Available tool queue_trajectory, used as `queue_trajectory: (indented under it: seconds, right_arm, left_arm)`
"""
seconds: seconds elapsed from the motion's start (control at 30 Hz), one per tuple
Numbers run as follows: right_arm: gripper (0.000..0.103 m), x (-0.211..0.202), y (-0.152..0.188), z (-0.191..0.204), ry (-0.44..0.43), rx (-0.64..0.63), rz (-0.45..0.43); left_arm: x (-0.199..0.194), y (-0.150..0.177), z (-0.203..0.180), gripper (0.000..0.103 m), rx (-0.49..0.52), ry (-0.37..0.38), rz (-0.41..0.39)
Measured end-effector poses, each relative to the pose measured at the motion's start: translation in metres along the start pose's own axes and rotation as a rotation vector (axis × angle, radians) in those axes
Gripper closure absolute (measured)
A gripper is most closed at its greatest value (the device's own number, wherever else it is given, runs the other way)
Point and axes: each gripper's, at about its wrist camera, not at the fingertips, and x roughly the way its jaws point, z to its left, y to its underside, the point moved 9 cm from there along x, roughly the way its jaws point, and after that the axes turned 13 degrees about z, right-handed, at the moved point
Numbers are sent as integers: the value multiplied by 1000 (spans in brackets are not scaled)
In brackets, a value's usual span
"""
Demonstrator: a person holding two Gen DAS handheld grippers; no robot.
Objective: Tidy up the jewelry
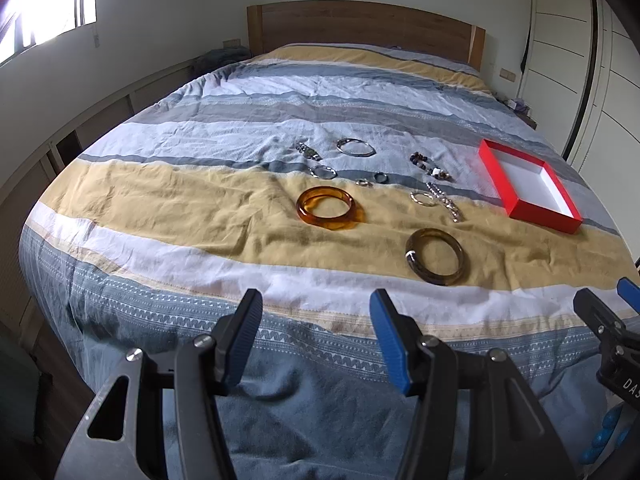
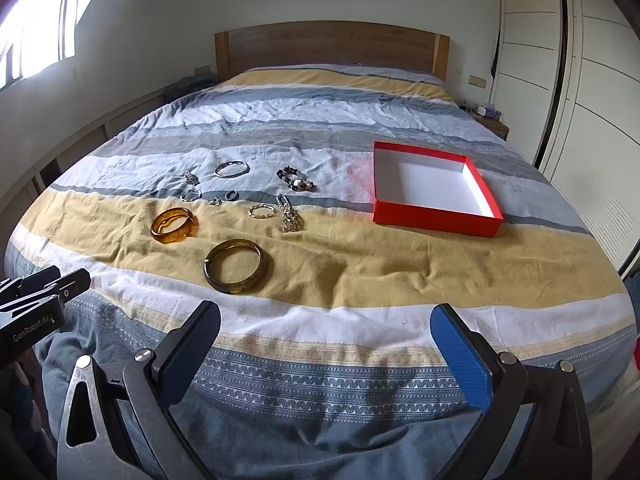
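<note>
Jewelry lies spread on a striped bedspread [image 1: 160,200]. An amber bangle [image 1: 330,208] [image 2: 174,226] sits to the left and a dark olive bangle [image 1: 435,256] [image 2: 234,266] nearer the foot of the bed. Behind them lie a silver bangle [image 1: 356,147] [image 2: 232,169], a beaded bracelet [image 1: 430,166] [image 2: 297,179], a chain [image 1: 444,202] [image 2: 289,212] and several small rings. An empty red box [image 1: 528,190] [image 2: 434,188] with a white inside stands to the right. My left gripper [image 1: 316,304] and right gripper [image 2: 326,316] both hover open over the bed's foot, nothing between their fingers.
A wooden headboard [image 2: 332,46] closes the far end of the bed. White wardrobe doors [image 2: 592,80] run along the right, with a small nightstand [image 2: 494,122] beside the bed. A window [image 1: 40,4] and low cabinets line the left wall.
</note>
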Motion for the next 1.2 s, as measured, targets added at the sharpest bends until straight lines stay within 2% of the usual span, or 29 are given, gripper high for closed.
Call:
queue_trajectory:
  seconds: [0.2, 0.53, 0.67, 0.8, 1.2]
  right_arm:
    - [0, -9, 0, 1, -25, -1, -10]
    - [1, -1, 0, 9, -44, -21, 12]
    - [12, 10, 1, 13, -57, -28, 27]
    - [17, 22, 0, 15, -67, -27, 45]
    - [52, 63, -9, 28, -135, -38, 114]
  left_arm:
    - [-8, 1, -4, 49, 8, -5, -9]
    - [-2, 1, 4, 49, 1, -2, 28]
    - [3, -1, 7, 49, 9, -9, 29]
    - [11, -3, 9, 49, 16, -23, 36]
    - [41, -16, 14, 49, 1, -40, 56]
